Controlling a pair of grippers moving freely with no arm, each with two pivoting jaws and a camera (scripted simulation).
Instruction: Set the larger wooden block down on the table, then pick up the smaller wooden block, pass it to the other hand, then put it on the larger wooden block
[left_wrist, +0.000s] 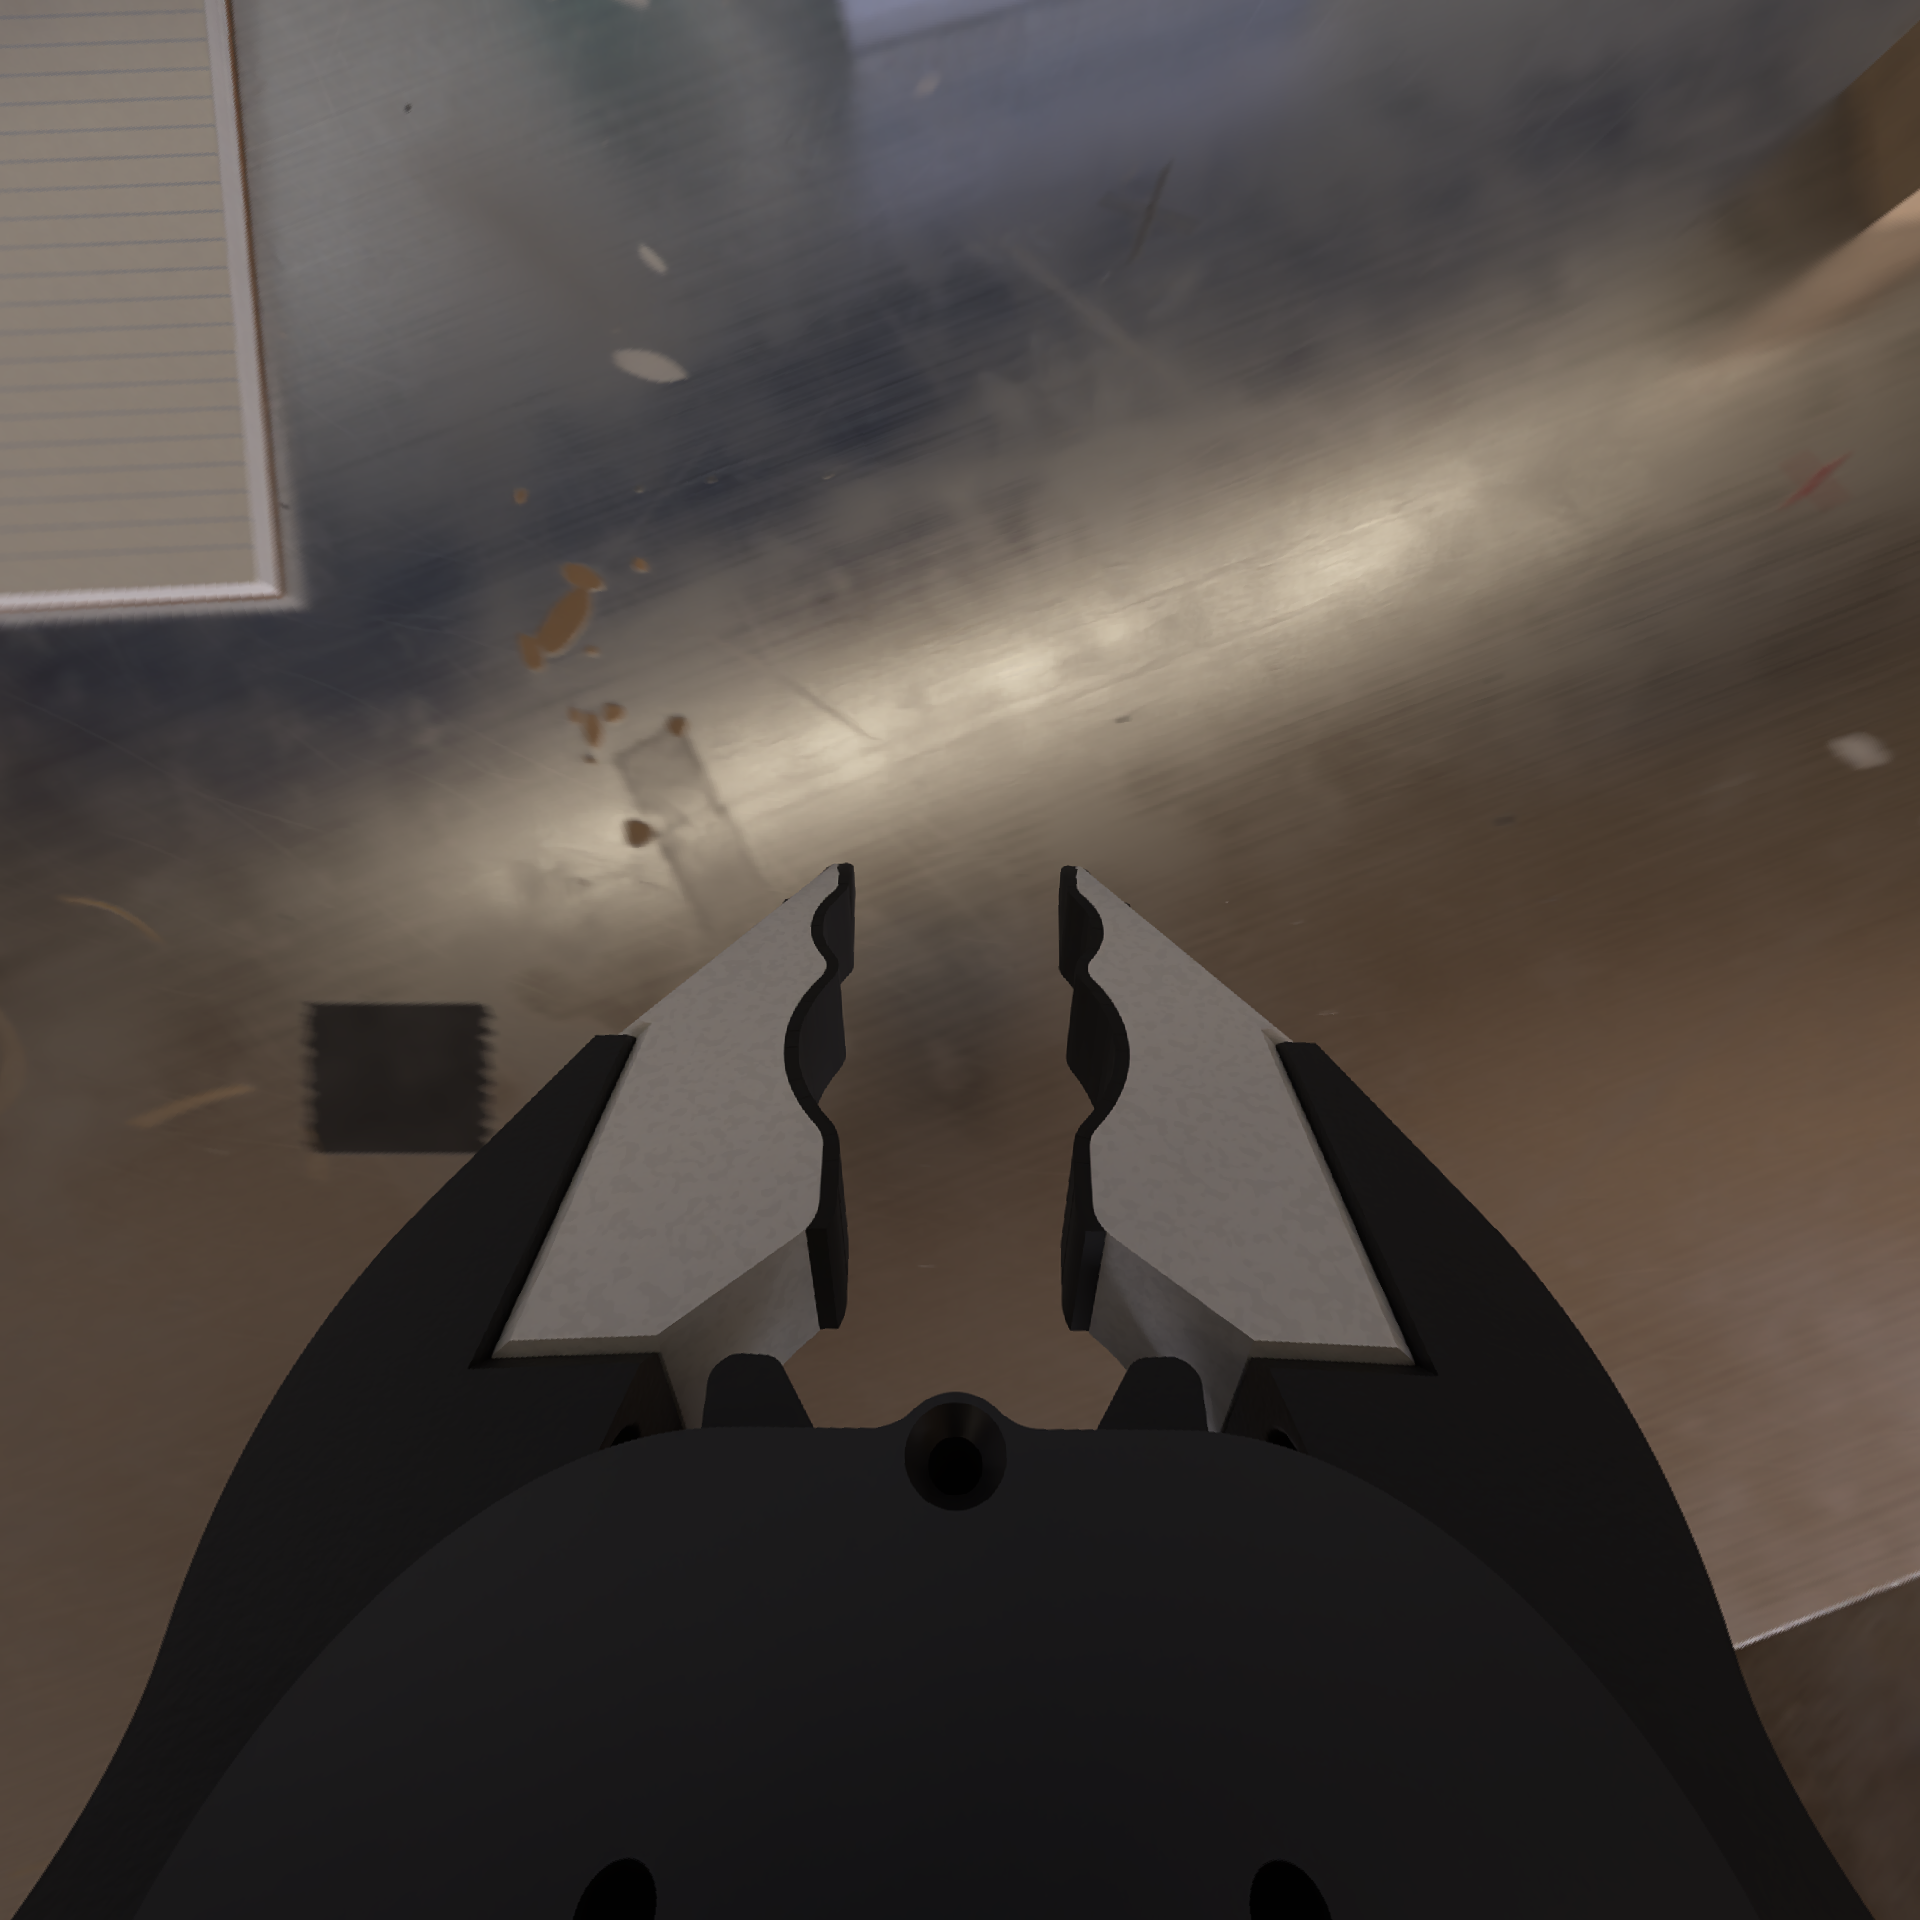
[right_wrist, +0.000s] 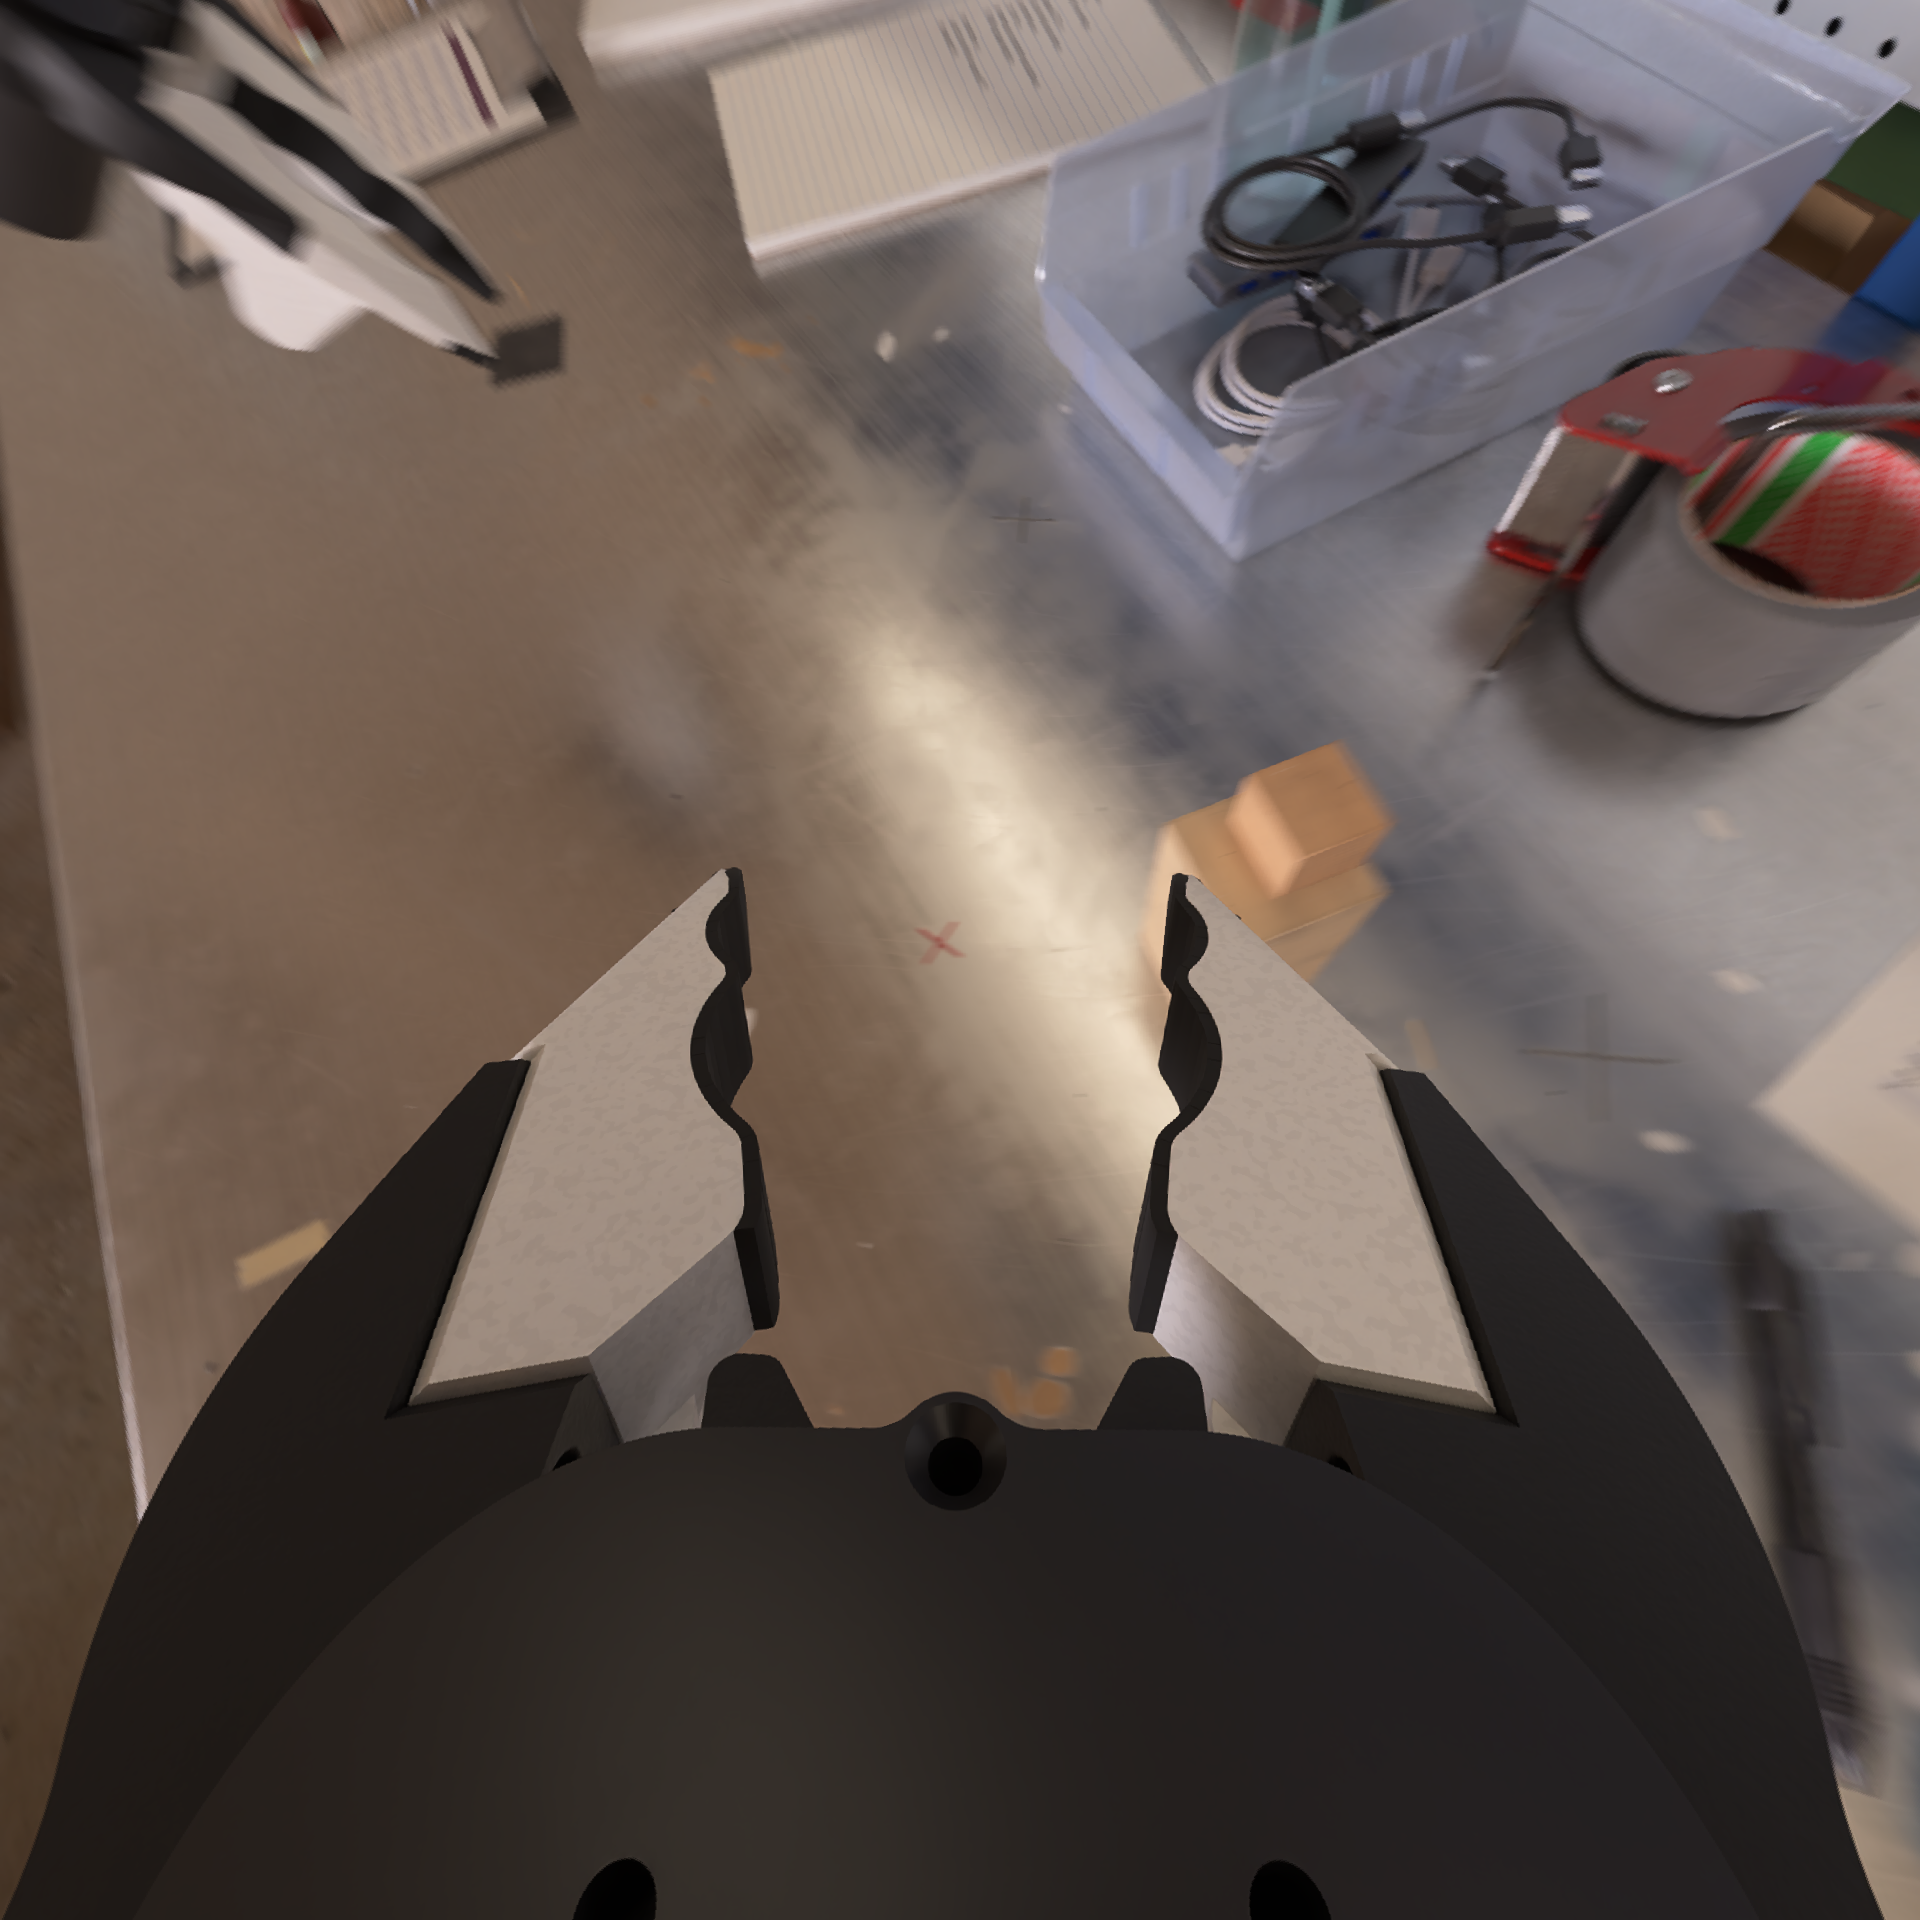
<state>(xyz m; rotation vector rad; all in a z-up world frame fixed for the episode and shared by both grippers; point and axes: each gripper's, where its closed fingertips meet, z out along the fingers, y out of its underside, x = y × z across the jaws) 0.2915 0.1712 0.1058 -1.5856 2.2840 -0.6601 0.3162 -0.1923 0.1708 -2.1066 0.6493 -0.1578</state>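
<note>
In the right wrist view the smaller wooden block (right_wrist: 1311, 821) rests on top of the larger wooden block (right_wrist: 1294, 920), which stands on the metal table (right_wrist: 623, 623). My right gripper (right_wrist: 951, 878) is open and empty, above the table just left of the blocks; its right finger covers part of the larger block. My left gripper (left_wrist: 956, 871) is open and empty over bare tabletop; no block shows in its view. It also shows at the top left of the right wrist view (right_wrist: 473, 332), far from the blocks.
A clear plastic bin (right_wrist: 1340, 457) holding cables stands behind the blocks. A grey tape roll (right_wrist: 1735, 634) with a red dispenser (right_wrist: 1725, 405) is at the right. A lined paper pad (left_wrist: 114, 312) (right_wrist: 935, 135) lies at the back. A small dark square (left_wrist: 400, 1075) lies on the table.
</note>
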